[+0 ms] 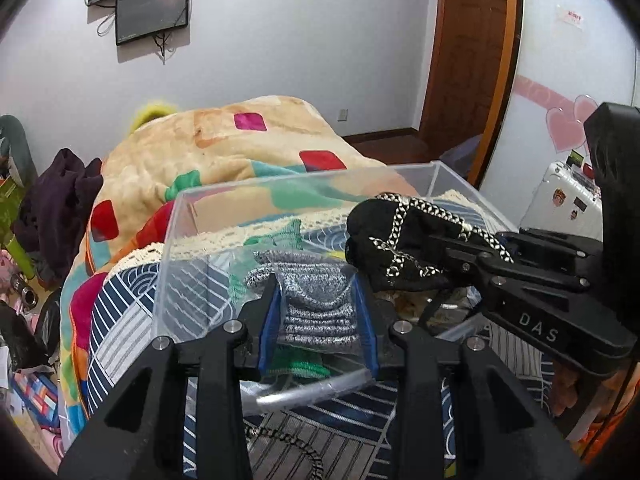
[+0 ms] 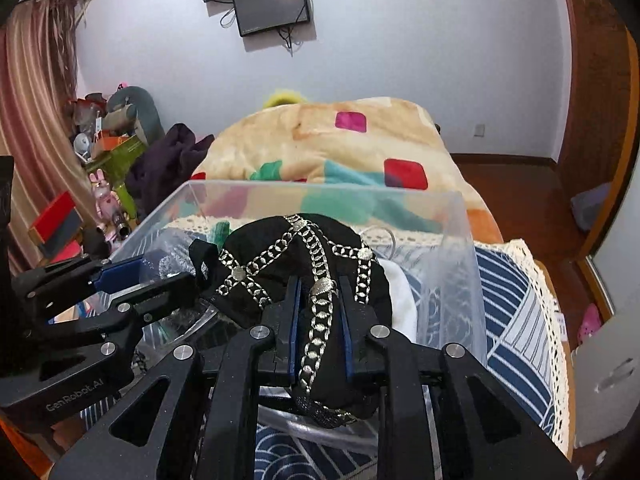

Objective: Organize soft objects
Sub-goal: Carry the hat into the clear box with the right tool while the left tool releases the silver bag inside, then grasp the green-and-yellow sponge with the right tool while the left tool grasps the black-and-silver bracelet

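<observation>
A clear box point(image 1: 188, 240) sits on the bed point(image 2: 516, 320), with a heaped blanket point(image 1: 224, 148) behind it. The left tool point(image 1: 318, 320) holds a knitted item point(image 1: 316, 300) at the box's near wall; the right tool point(image 2: 318, 328), to its right, holds a chain-trimmed cloth point(image 2: 304, 256) over the box. Wall screens point(image 2: 272, 8) hang behind the bed.

One clear plastic bin point(image 1: 192, 216). One grey knitted item point(image 1: 316, 300). One black cloth with silver chain trim point(image 2: 304, 256). One patterned blanket point(image 2: 360, 140). Two wall screens point(image 2: 272, 4). Two grippers point(image 1: 318, 312).
</observation>
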Tool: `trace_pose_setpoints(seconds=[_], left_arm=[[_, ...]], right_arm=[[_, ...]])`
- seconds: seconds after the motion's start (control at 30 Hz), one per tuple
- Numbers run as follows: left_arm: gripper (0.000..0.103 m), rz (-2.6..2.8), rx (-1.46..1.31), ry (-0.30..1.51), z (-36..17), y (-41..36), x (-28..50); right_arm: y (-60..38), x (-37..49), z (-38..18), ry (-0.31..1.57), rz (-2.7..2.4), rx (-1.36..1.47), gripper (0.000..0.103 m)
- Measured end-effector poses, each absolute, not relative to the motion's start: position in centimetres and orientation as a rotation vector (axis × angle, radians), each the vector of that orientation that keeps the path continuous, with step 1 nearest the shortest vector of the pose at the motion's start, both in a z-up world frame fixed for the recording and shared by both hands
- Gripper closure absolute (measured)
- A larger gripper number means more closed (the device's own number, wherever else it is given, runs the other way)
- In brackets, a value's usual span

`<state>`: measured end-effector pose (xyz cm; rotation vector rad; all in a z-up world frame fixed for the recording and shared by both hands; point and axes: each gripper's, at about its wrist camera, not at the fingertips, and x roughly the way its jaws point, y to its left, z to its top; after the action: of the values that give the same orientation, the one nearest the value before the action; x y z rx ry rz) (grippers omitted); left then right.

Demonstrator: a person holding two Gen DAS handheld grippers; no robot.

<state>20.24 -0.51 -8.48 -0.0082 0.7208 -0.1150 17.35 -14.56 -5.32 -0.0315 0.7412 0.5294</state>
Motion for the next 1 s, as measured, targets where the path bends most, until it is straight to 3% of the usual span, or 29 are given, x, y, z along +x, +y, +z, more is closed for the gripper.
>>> trace_pose_setpoints(seconds=[0.1,0.27,0.33,0.5,0.57,0.63,0.7,0.87,0.93,1.0], left_arm=[[0.058,-0.138,-0.027,0.731,-8.4,-0.3,19.9],[0.057,-0.148,-0.033,0.716,-7.7,-0.1,18.8],[0.056,-0.155,-0.038,0.711,-7.5,0.0,18.3],[0.049,-0.17,-0.067,0.68,-6.3,0.3,16.8],[0.045,-0.169,-0.063,0.654,-5.6,0.3,15.8],[0.039,-0.162,-0.055,0.629,-5.0,0.3,15.0],[0.039,-0.158,-0.05,0.61,-4.5,0.3,14.2],[0.037,-0.147,-0.068,0.595,-3.9,0.9,12.3],[0.021,-0.14,-0.087,0.597,-4.0,1.4,11.6],[0.015,-0.123,-0.104,0.594,-4.2,1.8,10.9]], right_arm=[[-14.8,17.3,-5.2,0.745,0.523,-0.033,0.083],[-15.1,17.0,-4.9,0.742,0.522,-0.048,0.069],[-15.2,16.6,-4.6,0.725,0.512,-0.066,0.057],[-15.3,15.0,-3.3,0.678,0.529,-0.105,0.056],[-15.5,14.3,-2.7,0.65,0.523,-0.111,0.046],[-15.7,13.8,-2.1,0.616,0.519,-0.109,0.029],[-15.9,12.9,-1.3,0.577,0.527,-0.104,0.021],[-16.0,11.7,0.1,0.529,0.542,-0.094,0.019],[-16.0,11.3,0.2,0.522,0.551,-0.089,0.017],[-16.1,10.6,0.1,0.518,0.56,-0.082,0.013]])
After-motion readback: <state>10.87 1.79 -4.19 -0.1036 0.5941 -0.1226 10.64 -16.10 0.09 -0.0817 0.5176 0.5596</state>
